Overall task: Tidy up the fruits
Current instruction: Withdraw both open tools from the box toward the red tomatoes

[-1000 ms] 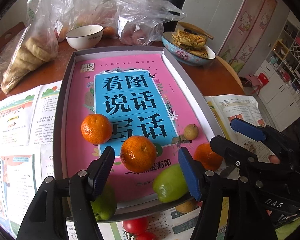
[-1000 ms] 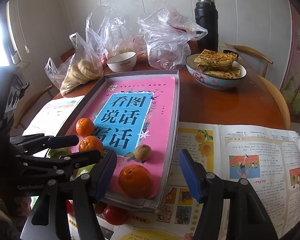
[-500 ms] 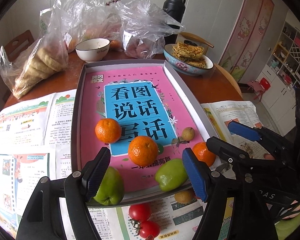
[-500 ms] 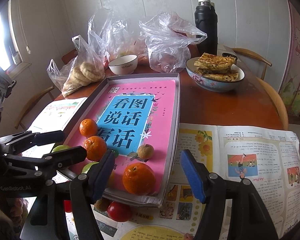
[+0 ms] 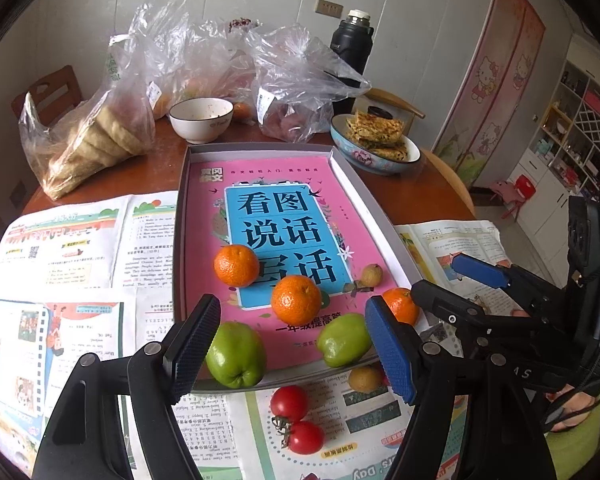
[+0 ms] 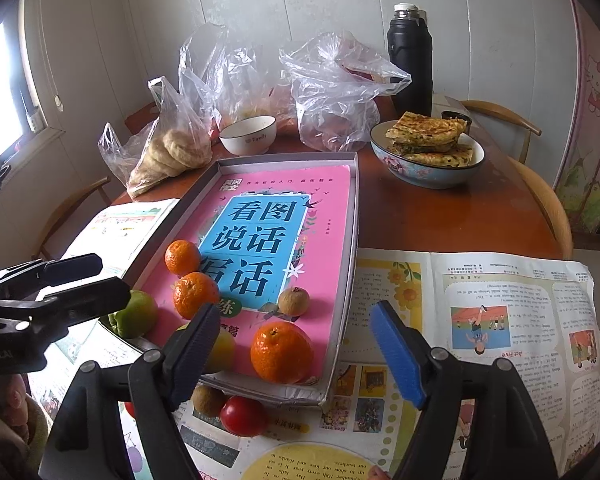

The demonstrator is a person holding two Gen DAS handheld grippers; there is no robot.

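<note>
While tomatoes [image 5: 296,420] lie outside, tray [image 5: 182,216] holds oranges [image 5: 236,265], green fruits [image 5: 236,354]

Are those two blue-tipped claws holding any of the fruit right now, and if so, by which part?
Nothing is held. The left gripper and the right gripper both stand open, their jaws having just widened, with no fruit pressed between their pads.

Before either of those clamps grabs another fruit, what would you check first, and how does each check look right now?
1. Left gripper empty and open: ok.
2. Right gripper empty and open: ok; its jaws have just been opening.
3. Fruit left outside the tray: not ok; tomatoes and a small brown fruit lie on the newspaper.
4. Free room in tray: ok.
5. Fruit in tray resting steady: cannot tell.
</note>
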